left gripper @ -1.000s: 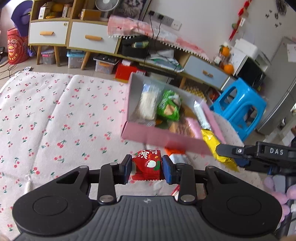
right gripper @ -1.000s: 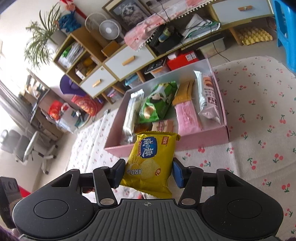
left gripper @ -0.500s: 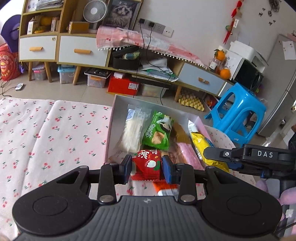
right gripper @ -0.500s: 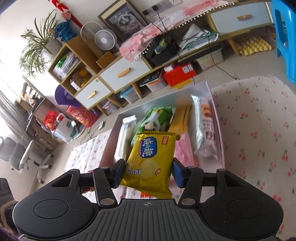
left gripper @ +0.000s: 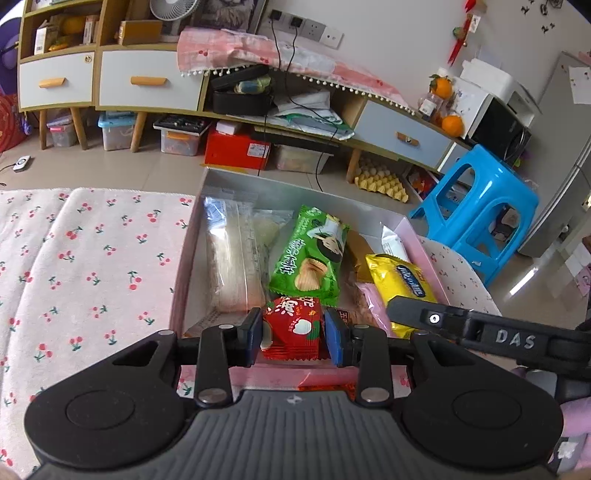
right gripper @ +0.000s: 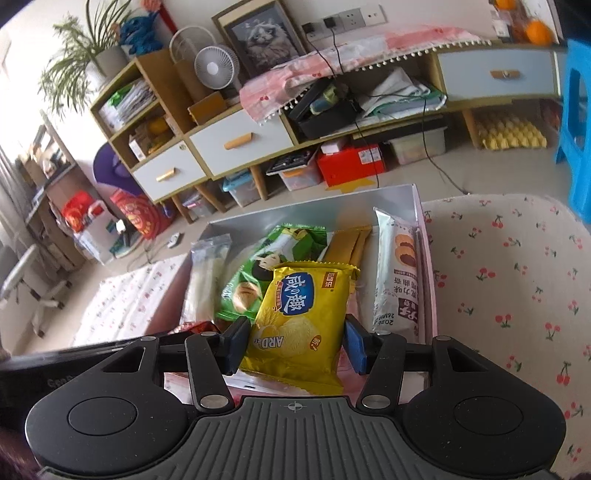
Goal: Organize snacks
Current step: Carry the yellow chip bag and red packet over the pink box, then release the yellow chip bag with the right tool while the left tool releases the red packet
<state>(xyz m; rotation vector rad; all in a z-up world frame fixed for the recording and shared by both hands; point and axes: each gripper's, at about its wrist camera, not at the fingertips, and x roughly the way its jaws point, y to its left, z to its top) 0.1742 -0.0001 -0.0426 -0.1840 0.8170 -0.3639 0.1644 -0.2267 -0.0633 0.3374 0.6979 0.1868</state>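
A low drawer cabinet (left gripper: pixel 147 85) lines the white wall (left gripper: pixel 388 33); tiled floor (left gripper: pixel 110 166), blue stool (left gripper: pixel 480 218).

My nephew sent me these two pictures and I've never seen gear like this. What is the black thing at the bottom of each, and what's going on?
No robot here: a person holds a two-finger gripper in each hand, and each carries a wide-angle camera looking forward along its fingers. The black shape is the gripper itself. One picture is from the left gripper, shut on a red packet. The other is from the right gripper, shut on a yellow packet. Both are at a pink box of snacks on a cherry-print cloth; inside lie a green packet and others.
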